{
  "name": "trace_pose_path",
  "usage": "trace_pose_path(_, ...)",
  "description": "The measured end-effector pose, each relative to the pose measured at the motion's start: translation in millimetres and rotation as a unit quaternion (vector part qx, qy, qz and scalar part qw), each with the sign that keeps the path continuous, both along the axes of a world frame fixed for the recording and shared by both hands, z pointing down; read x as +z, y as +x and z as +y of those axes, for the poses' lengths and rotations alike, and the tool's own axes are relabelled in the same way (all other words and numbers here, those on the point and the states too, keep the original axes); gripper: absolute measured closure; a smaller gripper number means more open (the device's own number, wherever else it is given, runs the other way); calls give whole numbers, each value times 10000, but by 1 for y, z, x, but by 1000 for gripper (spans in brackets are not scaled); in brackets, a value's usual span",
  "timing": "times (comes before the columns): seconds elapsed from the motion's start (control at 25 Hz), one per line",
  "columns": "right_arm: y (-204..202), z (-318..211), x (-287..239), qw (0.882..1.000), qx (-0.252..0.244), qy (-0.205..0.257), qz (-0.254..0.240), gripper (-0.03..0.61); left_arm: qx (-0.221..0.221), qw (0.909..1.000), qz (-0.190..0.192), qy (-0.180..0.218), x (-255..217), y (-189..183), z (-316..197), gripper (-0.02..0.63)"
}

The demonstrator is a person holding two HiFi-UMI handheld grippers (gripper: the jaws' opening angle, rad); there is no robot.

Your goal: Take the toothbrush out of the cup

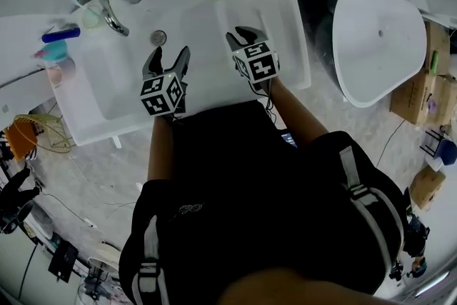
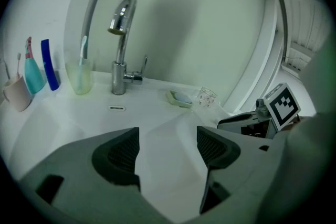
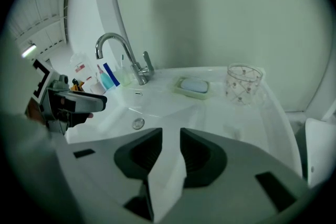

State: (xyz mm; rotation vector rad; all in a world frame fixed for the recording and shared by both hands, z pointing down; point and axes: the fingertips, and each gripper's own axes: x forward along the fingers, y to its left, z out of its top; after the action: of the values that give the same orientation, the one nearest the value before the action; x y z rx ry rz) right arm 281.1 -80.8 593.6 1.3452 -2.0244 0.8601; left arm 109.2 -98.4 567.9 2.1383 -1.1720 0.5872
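A pale green cup (image 2: pixel 80 77) stands on the sink's rim left of the faucet (image 2: pixel 121 44), with a toothbrush (image 2: pixel 83 51) upright in it. In the head view the cup (image 1: pixel 91 15) sits at the sink's far left corner. My left gripper (image 2: pixel 168 144) hovers over the basin, well short of the cup, open and empty. It shows in the head view as the left gripper (image 1: pixel 168 57). My right gripper (image 3: pixel 170 147) hangs over the basin's right side with a narrow gap between its jaws and nothing in it; the head view has the right gripper (image 1: pixel 246 38) beside the left.
A pink cup (image 2: pixel 17 94), a teal bottle (image 2: pixel 32 73) and a blue item (image 2: pixel 50 64) stand left of the green cup. A soap dish (image 3: pixel 193 86) and a clear glass (image 3: pixel 243 83) sit on the back rim. The drain (image 3: pixel 138 123) is in the basin. A toilet (image 1: pixel 375 39) stands at the right.
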Motion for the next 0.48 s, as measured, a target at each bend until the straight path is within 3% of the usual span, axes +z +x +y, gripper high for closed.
trace_pose_path(0.48,-120,-14,-30,9980,-542,250,-192,469,-705,9972,136,217,-28,-124,-21,262)
